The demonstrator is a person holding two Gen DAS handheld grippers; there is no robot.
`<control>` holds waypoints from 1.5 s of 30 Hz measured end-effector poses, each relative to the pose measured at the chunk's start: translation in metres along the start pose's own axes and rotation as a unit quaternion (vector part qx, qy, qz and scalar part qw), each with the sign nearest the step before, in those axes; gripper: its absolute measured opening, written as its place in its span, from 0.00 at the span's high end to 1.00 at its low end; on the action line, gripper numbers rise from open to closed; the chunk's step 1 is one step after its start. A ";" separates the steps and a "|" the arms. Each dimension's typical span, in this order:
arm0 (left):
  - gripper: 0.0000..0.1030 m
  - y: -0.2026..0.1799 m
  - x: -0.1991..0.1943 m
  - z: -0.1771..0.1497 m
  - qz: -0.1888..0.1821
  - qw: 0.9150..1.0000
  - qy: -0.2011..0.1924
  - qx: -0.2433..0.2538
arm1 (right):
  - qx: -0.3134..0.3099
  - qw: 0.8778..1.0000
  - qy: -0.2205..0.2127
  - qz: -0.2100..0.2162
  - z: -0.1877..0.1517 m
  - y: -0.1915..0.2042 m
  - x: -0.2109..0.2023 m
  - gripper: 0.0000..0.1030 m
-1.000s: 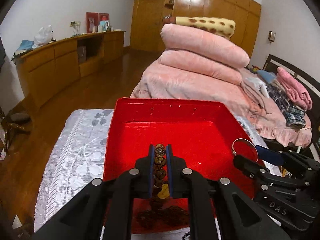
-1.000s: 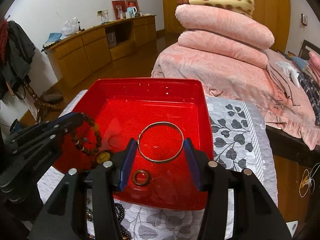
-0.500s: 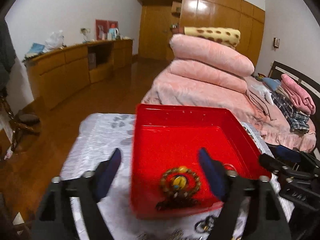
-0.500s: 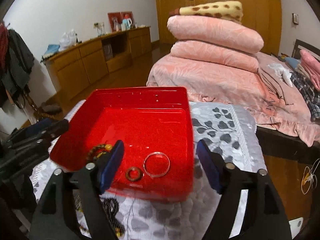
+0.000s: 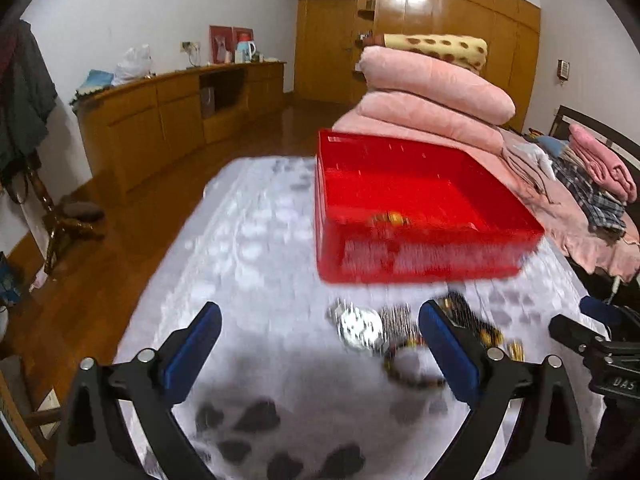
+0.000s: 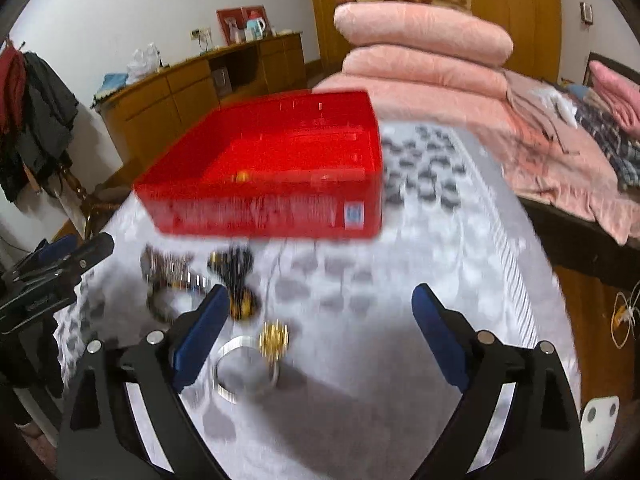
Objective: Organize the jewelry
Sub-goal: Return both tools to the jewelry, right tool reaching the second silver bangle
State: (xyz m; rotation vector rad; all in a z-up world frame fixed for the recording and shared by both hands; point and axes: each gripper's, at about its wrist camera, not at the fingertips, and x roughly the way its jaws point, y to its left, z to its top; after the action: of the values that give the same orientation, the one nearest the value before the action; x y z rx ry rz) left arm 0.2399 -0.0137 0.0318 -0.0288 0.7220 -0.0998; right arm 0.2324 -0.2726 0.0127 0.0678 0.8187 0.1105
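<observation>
Right wrist view: silver bangle (image 6: 244, 372) lies beside the wide-spread, empty right fingers (image 6: 200, 332); left likewise spread.

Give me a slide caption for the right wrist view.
Open right gripper above a silver bangle and gold ring, red tray beyond.

Red tray (image 5: 420, 256) beyond loose jewelry (image 5: 400, 332).

My 2 wrist cameras look forward and down over the cloth-covered table (image 5: 256, 272), left from the left, right from the right. Both share the red tray (image 5: 420, 256) (image 6: 272, 212), scattered jewelry and bedding beyond.
</observation>
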 end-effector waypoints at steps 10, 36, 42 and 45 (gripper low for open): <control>0.06 -0.009 -0.008 -0.033 -0.001 0.999 0.028 0.020 | -0.023 0.999 0.029 0.010 -0.040 0.023 -0.005 0.16; 0.06 0.000 -0.006 -0.046 -0.019 0.999 0.050 0.005 | -0.049 0.997 0.063 -0.004 -0.043 0.053 0.017 0.54; 0.06 -0.011 -0.003 -0.045 -0.038 0.998 0.054 0.012 | -0.043 0.997 0.058 -0.006 -0.043 0.043 0.007 0.54; 0.07 -0.018 0.000 -0.044 -0.048 0.997 0.060 0.011 | -0.037 0.998 0.052 -0.010 -0.041 0.035 0.001 0.54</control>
State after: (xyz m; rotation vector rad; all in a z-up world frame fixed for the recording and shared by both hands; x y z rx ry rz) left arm 0.2098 -0.0309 -0.0004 -0.0364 0.8388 -0.2031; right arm 0.2003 -0.2368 -0.0126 -0.0169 0.9180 0.1260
